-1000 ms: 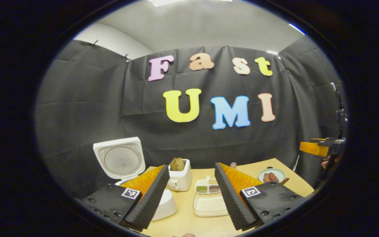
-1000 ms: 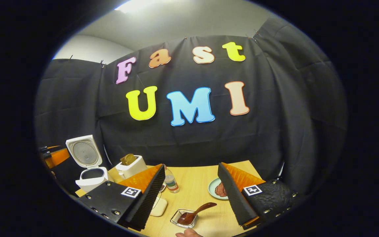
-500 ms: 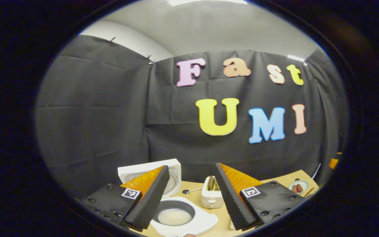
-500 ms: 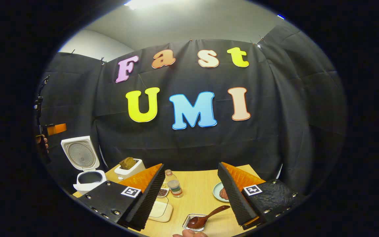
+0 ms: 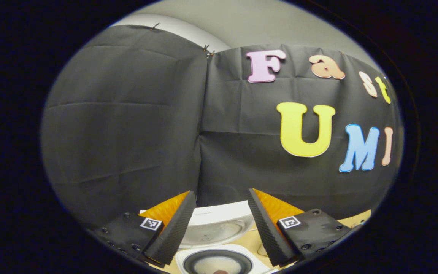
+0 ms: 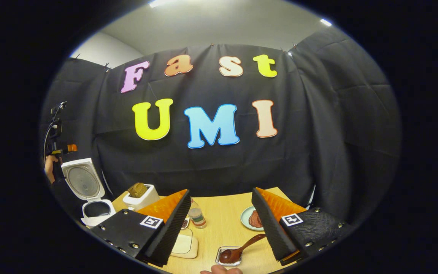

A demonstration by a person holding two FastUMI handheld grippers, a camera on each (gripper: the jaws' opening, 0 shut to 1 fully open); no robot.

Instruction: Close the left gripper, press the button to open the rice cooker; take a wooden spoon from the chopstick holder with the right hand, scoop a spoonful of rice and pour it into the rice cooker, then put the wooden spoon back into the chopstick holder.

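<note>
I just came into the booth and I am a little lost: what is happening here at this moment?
A person holds a gripper in each hand. The rice cooker stands with its lid up, and the left gripper hovers open right above its pot. The right gripper is also open and holds nothing. Below it, the wooden spoon rests in a small clear tray on the table, next to a plate and a bottle.

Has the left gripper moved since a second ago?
Yes. In the right gripper view the left gripper has risen from beside the rice cooker's open lid to above its top edge.
</note>
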